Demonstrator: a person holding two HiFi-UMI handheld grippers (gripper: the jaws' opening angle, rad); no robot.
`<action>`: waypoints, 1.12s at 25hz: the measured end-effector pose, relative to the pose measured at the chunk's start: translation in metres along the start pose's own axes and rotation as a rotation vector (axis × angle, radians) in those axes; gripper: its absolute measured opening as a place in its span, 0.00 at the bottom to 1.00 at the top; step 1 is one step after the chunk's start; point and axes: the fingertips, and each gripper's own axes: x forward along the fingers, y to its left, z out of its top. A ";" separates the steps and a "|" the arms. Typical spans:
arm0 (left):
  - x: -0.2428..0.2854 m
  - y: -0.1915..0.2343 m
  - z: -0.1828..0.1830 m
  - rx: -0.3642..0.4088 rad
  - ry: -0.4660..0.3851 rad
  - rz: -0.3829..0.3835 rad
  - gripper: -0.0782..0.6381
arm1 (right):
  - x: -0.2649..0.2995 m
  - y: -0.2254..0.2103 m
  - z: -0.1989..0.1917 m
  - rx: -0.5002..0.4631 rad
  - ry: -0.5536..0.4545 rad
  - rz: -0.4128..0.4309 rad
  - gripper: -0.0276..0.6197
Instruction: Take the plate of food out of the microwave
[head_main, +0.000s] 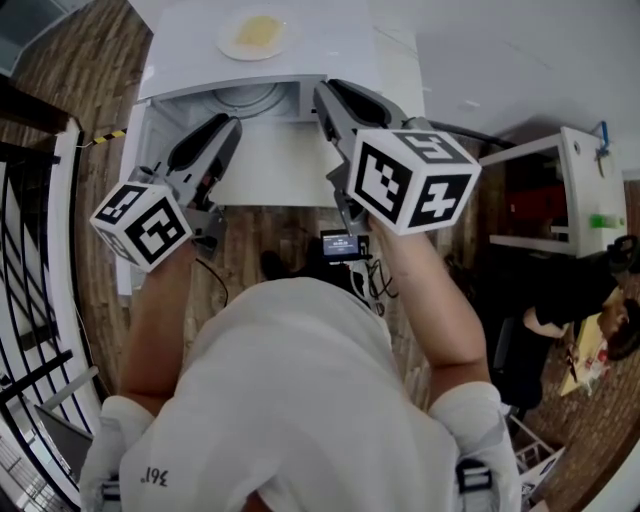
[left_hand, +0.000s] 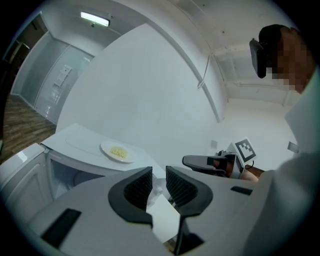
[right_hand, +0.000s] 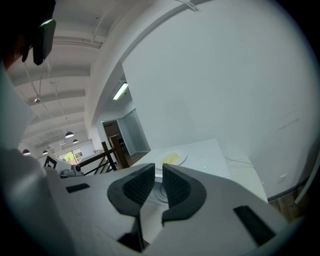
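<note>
The round white plate (head_main: 255, 37) with its one flat heap of pale yellow food (head_main: 258, 30) is not in the cavity; it sits level on the flat top of the boxy white microwave (head_main: 340, 45), toward the far side of that top in your head view; from that I judge the taking-out as good as done. Below it the microwave's front stands open, and the clear glass turntable (head_main: 240, 97) inside is bare.

The plate is round, so there is no long axis to line up with; what counts is that it lies above and beyond both tools, on the surface over the opening they point toward. Your left tool (left_hand: 159, 175) has its jaws parted with nothing between them; it is released and empty; from it the plate lies up and off to the left. Your right tool (right_hand: 158, 172) is likewise released and empty, its gap narrower, with only the turntable showing through; the plate stands almost straight ahead of it, just over the jaw tips. I judge the right hand the better lined up should you need the plate again, though neither hand is clearly nearer; neither tool touches the plate.

Count: one plate, one portion of food, one microwave, one turntable, two tools; one other person in dark clothes (head_main: 565, 300) is well off to your right.
</note>
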 end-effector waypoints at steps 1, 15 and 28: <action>-0.002 0.001 -0.003 -0.008 0.003 -0.002 0.23 | -0.001 0.001 -0.002 -0.005 0.001 -0.001 0.12; -0.030 0.003 -0.032 -0.060 0.002 0.006 0.23 | -0.021 0.007 -0.035 -0.041 0.016 -0.011 0.05; -0.043 0.006 -0.056 -0.057 0.009 0.006 0.23 | -0.029 -0.002 -0.064 -0.064 0.034 -0.050 0.05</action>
